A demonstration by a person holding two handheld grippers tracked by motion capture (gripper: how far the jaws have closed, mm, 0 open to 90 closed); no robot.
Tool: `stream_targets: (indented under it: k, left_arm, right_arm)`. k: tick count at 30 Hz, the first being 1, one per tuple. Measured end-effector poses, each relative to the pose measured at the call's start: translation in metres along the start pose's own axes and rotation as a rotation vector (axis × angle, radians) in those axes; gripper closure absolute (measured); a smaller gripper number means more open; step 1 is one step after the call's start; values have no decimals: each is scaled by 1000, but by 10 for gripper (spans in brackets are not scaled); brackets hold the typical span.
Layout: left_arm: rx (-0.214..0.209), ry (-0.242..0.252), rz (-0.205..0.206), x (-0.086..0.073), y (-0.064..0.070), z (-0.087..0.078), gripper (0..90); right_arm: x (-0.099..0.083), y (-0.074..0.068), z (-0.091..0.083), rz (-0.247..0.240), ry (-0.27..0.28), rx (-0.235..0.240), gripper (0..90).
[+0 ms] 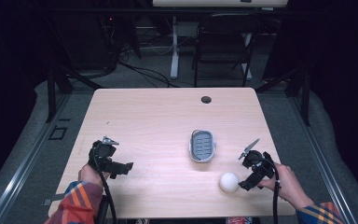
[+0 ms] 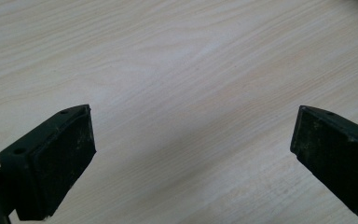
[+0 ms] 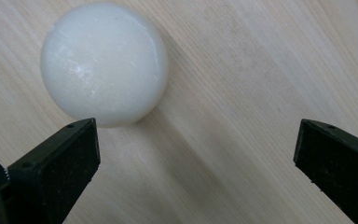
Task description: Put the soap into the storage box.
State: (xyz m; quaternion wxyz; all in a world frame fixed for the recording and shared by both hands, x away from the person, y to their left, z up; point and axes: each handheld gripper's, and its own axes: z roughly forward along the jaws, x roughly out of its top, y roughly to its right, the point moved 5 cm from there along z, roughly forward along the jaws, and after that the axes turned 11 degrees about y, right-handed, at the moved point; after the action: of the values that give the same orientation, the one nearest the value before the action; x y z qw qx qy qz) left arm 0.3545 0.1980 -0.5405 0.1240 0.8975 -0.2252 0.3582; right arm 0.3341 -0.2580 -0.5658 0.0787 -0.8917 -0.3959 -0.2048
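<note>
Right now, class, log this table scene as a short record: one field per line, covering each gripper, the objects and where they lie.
left gripper: open, over bare table, near-left
right gripper: open, beside the white ball
white ball: on the table, near-right; in the right gripper view it lies ahead of one jaw, not between the two
grey dish: mid-table, beyond the ball, untouched
</note>
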Motion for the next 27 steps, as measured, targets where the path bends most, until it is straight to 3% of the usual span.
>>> stream_targets:
  k: [10,27]
  left_arm:
    - [4,-18,9,1,2,3,0]
    - [6,-23,10,1,2,4,0]
  right_arm:
    - [11,-16,11,-75,-70,24,0]
    - [26,-35,26,-143,-114,53,13]
